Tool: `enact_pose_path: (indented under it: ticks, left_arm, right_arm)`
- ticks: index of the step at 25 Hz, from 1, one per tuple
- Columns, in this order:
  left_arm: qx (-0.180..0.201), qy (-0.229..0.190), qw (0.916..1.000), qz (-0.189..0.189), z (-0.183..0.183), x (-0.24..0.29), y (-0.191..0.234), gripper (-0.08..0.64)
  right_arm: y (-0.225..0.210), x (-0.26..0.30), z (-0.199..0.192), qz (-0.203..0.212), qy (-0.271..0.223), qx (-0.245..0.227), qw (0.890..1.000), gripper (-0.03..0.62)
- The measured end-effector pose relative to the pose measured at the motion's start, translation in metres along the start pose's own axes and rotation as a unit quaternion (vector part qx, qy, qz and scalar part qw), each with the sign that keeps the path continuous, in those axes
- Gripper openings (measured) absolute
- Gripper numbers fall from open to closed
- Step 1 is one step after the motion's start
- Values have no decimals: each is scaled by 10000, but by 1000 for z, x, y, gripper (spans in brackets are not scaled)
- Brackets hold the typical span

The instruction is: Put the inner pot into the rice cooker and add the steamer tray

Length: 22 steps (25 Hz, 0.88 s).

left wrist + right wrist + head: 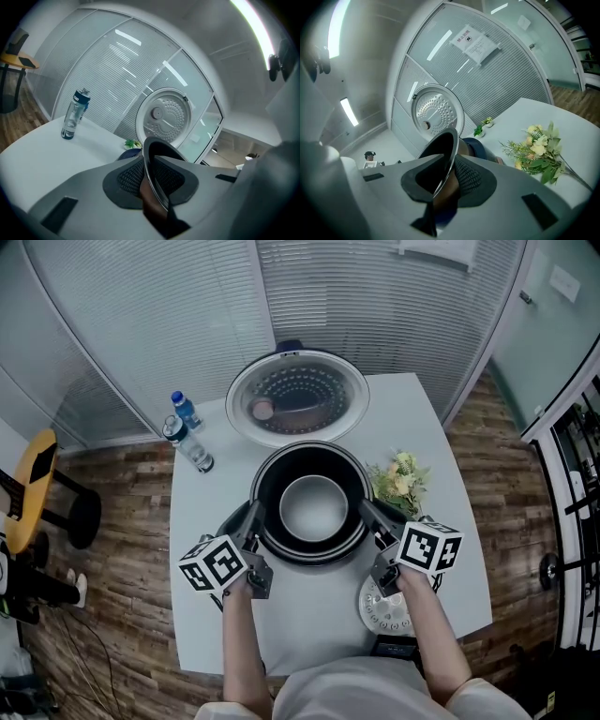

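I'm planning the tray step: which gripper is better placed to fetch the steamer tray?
Right: the steamer tray lies beside the right gripper; the left gripper holds the inner pot on the opposite side.

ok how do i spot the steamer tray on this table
Find the white table with the black rice cooker in the middle. Toward its near right edge, partly under the right gripper, lies the steamer tray: a flat white disc dotted with small holes, unlike the leafy flowers farther back.
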<state>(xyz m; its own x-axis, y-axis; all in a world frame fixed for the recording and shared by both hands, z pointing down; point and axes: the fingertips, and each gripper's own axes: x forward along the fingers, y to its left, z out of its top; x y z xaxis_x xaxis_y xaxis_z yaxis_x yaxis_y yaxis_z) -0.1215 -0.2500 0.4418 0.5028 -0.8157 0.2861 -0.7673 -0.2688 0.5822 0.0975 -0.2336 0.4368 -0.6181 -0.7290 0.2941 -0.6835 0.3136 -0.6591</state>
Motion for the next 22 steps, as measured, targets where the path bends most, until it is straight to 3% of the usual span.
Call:
enact_pose_path:
  ticks: [4, 9, 13, 22]
  left_arm:
    - [148, 113, 9998, 71, -4, 2, 2, 60]
    - [709, 447, 9958, 361, -12, 8, 6, 80]
    - [568, 418, 9972, 244, -11, 11, 4, 87]
    - [886, 629, 9934, 358, -23, 18, 6, 170]
  right_arm:
    - [-3, 2, -2, -62, 52, -31, 10000, 77]
    - [-9, 6, -6, -126, 171, -150, 9997, 77]
    - [-13, 8, -7, -160, 238, -164, 9995, 78]
    - [-19, 14, -16, -358, 403, -373, 9978, 86]
